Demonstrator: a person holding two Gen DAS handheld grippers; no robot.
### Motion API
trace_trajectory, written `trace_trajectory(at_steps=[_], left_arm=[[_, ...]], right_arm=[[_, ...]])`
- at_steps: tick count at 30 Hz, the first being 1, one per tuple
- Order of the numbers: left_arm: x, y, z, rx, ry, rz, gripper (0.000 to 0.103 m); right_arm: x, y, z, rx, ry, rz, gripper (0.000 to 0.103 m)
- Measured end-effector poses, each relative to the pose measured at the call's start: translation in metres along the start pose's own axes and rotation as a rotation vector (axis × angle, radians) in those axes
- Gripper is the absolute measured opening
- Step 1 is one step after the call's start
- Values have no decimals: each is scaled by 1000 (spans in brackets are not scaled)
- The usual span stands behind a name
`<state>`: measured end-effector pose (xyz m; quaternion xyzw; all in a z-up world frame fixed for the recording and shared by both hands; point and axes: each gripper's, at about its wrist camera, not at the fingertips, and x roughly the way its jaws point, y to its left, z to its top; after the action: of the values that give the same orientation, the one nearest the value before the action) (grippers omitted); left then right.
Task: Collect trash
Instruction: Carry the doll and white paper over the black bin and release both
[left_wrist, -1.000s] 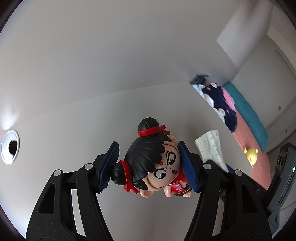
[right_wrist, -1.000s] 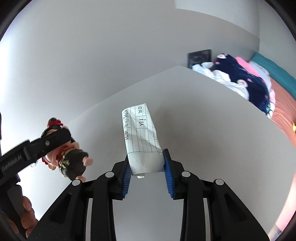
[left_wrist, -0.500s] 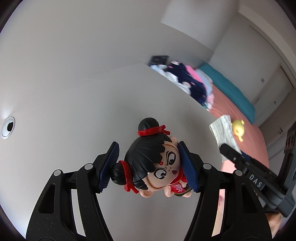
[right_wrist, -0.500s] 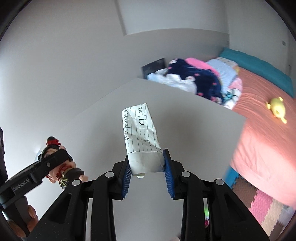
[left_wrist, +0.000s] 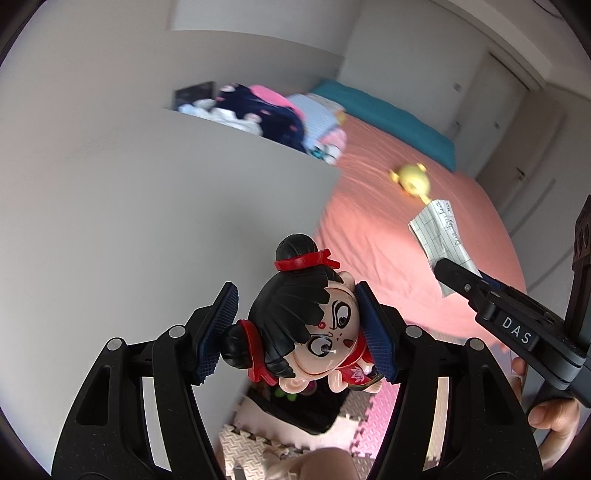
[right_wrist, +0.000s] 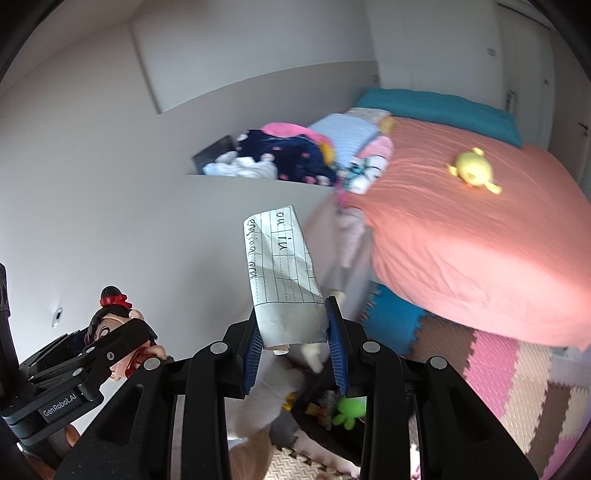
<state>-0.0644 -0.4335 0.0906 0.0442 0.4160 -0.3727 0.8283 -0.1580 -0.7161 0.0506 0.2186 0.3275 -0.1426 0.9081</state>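
Clamped in the left gripper (left_wrist: 295, 328): a toy figurine (left_wrist: 314, 325) with black hair and red bands, head pointing away from the wrist, blue pads pressed to either side of its head. Clamped in the right gripper (right_wrist: 295, 332): a folded sheet of lined paper (right_wrist: 282, 273), long axis running straight out from the fingers, lower end pinched between the pads. Directly below and between both grippers: a dark container (right_wrist: 325, 413), probably the drop target, holding a green toy (right_wrist: 351, 408); rim and depth mostly hidden behind the fingers, contents blurred. Nearer it, seemingly, the right. Farther out: foam puzzle mat (right_wrist: 509, 373), white tabletop (left_wrist: 147, 206), coral-sheeted bed (right_wrist: 461, 229) with a yellow plush (right_wrist: 472, 171).
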Motion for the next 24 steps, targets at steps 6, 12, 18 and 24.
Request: trace_trajectory(at_steps=[6,12,18,24], left_arm=[[25,-41,-24,81,63,-15,63],[53,-68,-48,190,147,-27,69],[51,-81,-47,273,42,85,97],[48,-65,-47,228,48,102,97]], right_arm=[[-11,-46,-35,61,27,-41,34],[0,-72,-57,126,90,-60,67],[-1,-94,-61,207,49,-97,100],[-5,-96,-62,194,32,-134,100]])
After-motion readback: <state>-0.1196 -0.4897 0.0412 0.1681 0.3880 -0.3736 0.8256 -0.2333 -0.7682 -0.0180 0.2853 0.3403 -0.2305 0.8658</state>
